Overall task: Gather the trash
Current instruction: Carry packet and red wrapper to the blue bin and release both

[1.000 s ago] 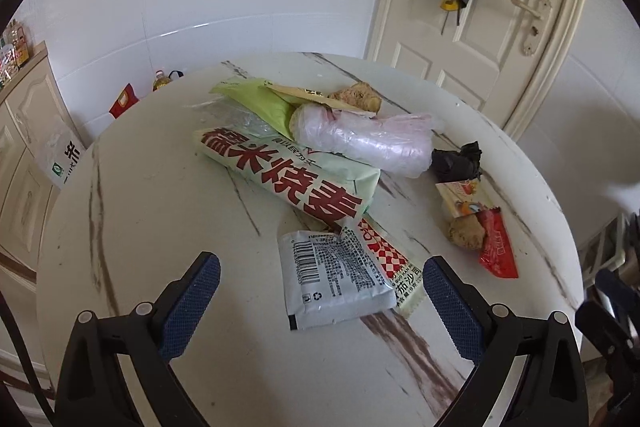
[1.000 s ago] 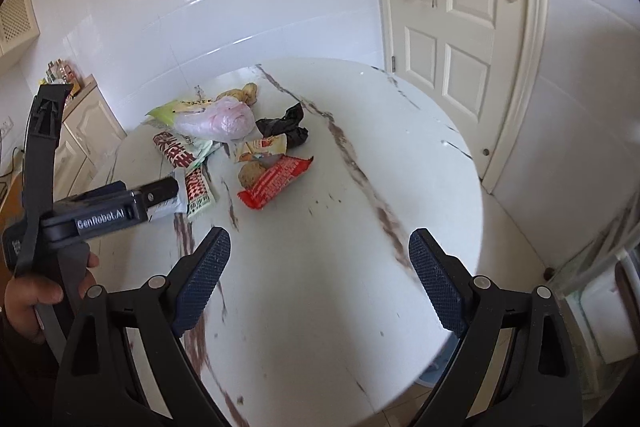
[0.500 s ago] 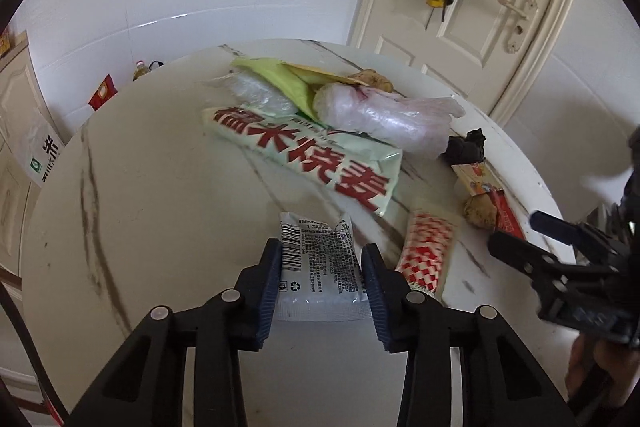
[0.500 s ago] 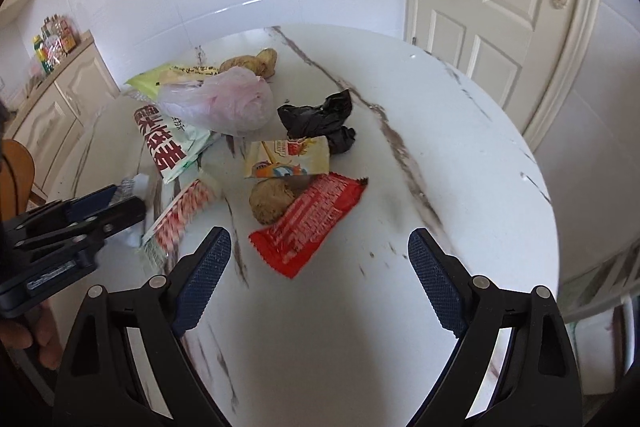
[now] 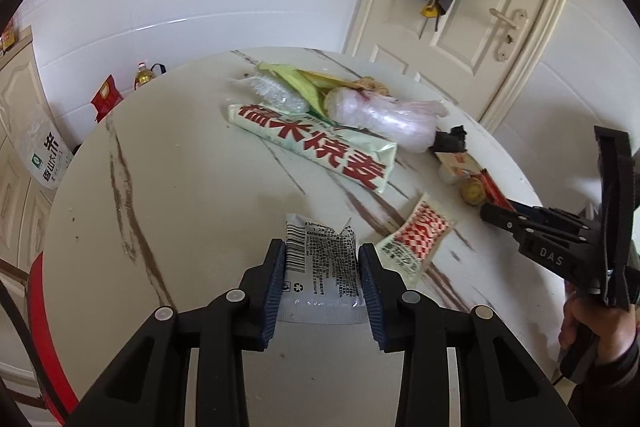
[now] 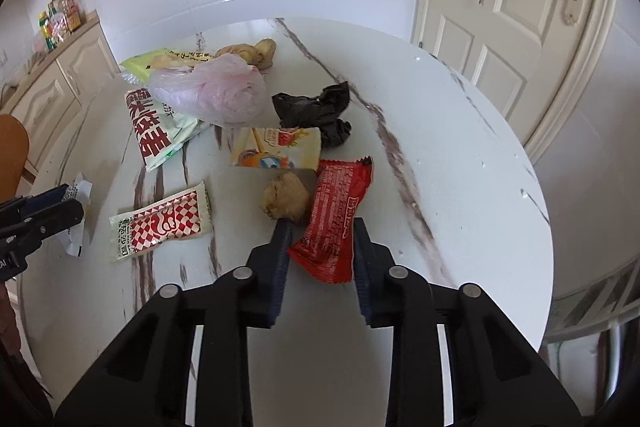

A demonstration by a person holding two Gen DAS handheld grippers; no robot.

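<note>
Trash lies on a round white marble table (image 5: 168,179). My left gripper (image 5: 322,267) is shut on a white packet with black print (image 5: 320,259), lifted slightly at the near side; it also shows in the right wrist view (image 6: 76,211). My right gripper (image 6: 320,239) is closed around the near end of a red wrapper (image 6: 340,211) that lies on the table. Beside it is a brown lump (image 6: 286,201). A red-checkered sachet (image 6: 160,223), a yellow snack packet (image 6: 276,147), a black bag (image 6: 316,111), a pink bag (image 6: 212,95) and a long green-white packet (image 5: 312,143) lie further off.
A white door (image 6: 516,39) with hanging cloths stands at the back right. Cream cabinets (image 6: 48,87) with bottles on top line the left wall. The table edge (image 6: 544,227) drops off at the right. A red stool (image 5: 44,327) stands at the lower left.
My left gripper stayed shut on the white packet and lifted it a little. My right gripper moved forward and closed from wide open onto the red wrapper.
</note>
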